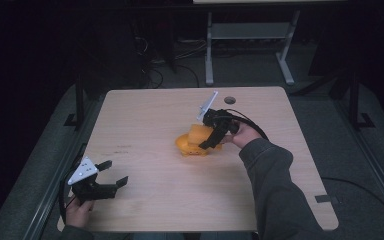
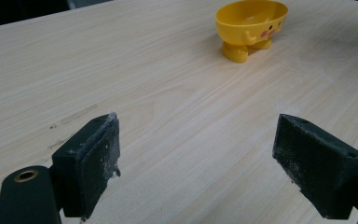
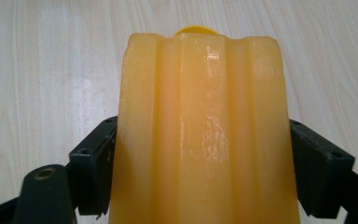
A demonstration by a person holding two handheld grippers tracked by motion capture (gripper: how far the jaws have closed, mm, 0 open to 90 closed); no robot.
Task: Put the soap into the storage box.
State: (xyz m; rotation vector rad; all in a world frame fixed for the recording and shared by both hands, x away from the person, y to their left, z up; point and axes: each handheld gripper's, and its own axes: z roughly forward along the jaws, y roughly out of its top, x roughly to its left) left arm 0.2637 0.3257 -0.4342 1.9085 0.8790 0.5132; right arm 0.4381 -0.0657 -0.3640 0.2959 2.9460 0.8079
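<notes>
Right gripper (image 3: 200, 158) pinches a ridged yellow-orange block (image 3: 200, 121) directly over the yellow footed bowl (image 2: 251, 23) mid-table (image 1: 145, 115); lowering squarely should seat it. Left gripper (image 2: 200, 163) rests spread, empty, near the table's front-left corner.

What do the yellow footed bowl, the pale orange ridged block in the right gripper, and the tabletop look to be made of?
Bowl: glossy moulded plastic, judging by its smooth sheen and printed face. Ridged block: waxy, slightly translucent, with soft highlights, perhaps rubbery plastic or silicone; unclear. Table: light wood-grain surface, matte, likely laminate. The right gripper is clamped on the block.
</notes>
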